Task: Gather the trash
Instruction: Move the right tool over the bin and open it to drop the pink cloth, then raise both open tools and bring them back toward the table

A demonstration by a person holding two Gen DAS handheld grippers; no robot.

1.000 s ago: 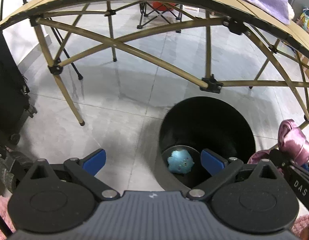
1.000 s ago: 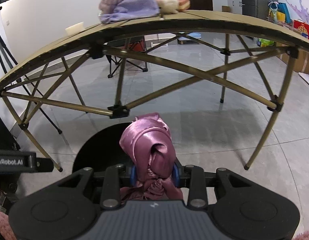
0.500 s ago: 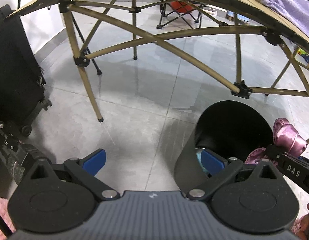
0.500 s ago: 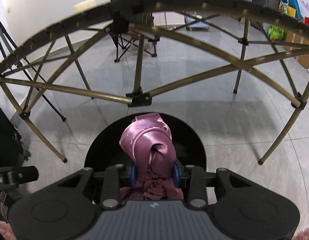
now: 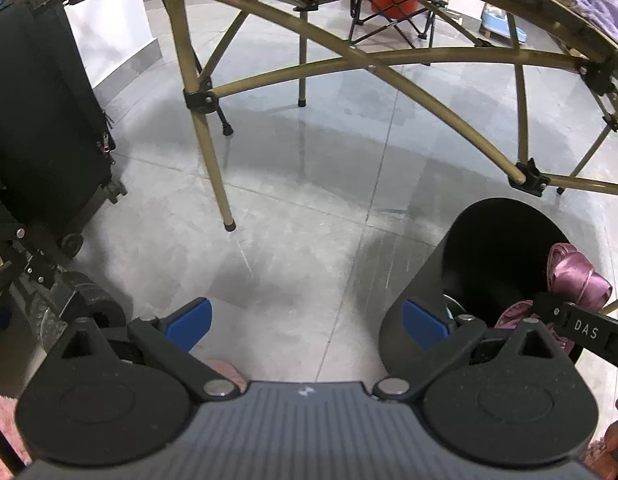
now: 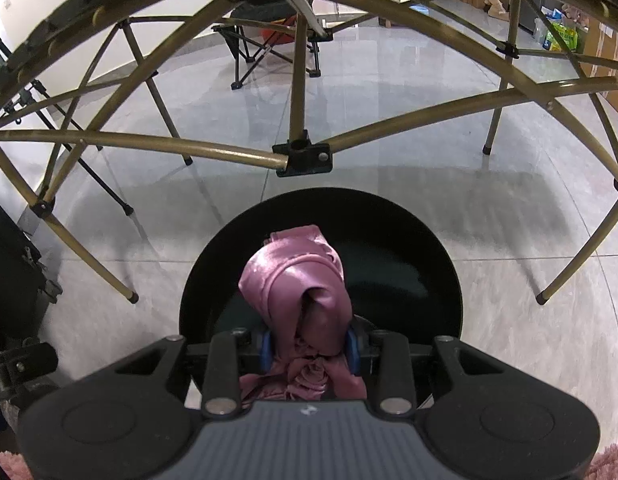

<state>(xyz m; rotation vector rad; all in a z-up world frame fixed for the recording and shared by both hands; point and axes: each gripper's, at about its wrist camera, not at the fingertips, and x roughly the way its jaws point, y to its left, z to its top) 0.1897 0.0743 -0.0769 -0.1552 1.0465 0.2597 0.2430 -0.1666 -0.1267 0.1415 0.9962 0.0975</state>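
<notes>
While the right gripper [image 6: 309, 346] pinches the pink satin cloth [image 6: 299, 280] directly over the black bin [image 6: 441, 240], spread its jaws only once centred; bunched fabric may snag a pad. Left gripper [image 5: 305, 326] stands spread and empty beside the bin; keep it clear.

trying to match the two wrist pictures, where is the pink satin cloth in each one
Left wrist view: the pink satin cloth is at the far right edge, lower half, clamped in the right gripper over the black bin's mouth.
Right wrist view: the cloth is bottom centre, bunched between the blue pads, with the bin's opening behind it.
Shared landmark: the black bin beside the tan folding table frame.
</notes>
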